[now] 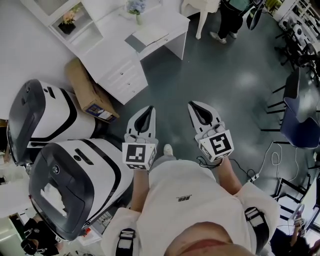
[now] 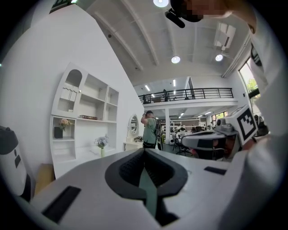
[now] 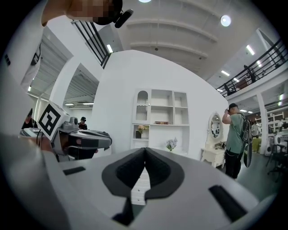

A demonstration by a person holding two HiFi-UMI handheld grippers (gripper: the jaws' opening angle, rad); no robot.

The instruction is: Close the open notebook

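Two grippers were recorded, both held level in front of the person's chest, well short of the white desk [image 1: 120, 56] and pointing toward it. The left gripper [image 1: 149, 109] had its jaws pressed together at the tips with nothing between them. The right gripper [image 1: 193, 105] showed the same condition: jaws together, empty. Each carried one marker cube, the left cube [image 1: 137, 155] and the right cube [image 1: 218, 145] sitting nearest the person's forearms. The two grippers were side by side, slightly apart and not touching.

To the left of the grippers, on the near side of the desk, stood two large white-and-black machines, one closer [image 1: 75, 185] and one further [image 1: 40, 117]. One cardboard box [image 1: 90, 95] leaned against the desk's drawer side.

On the desk top lay one flat, pale item that appeared to be the notebook [image 1: 150, 35], near the desk's right end and far from both grippers; whether it was open could not be confirmed. One vase of flowers [image 1: 136, 9] stood just beyond it on the desk. One white shelf unit [image 1: 70, 20] rose behind the desk's left end. One bystander [image 1: 230, 17] stood on the floor to the desk's right.
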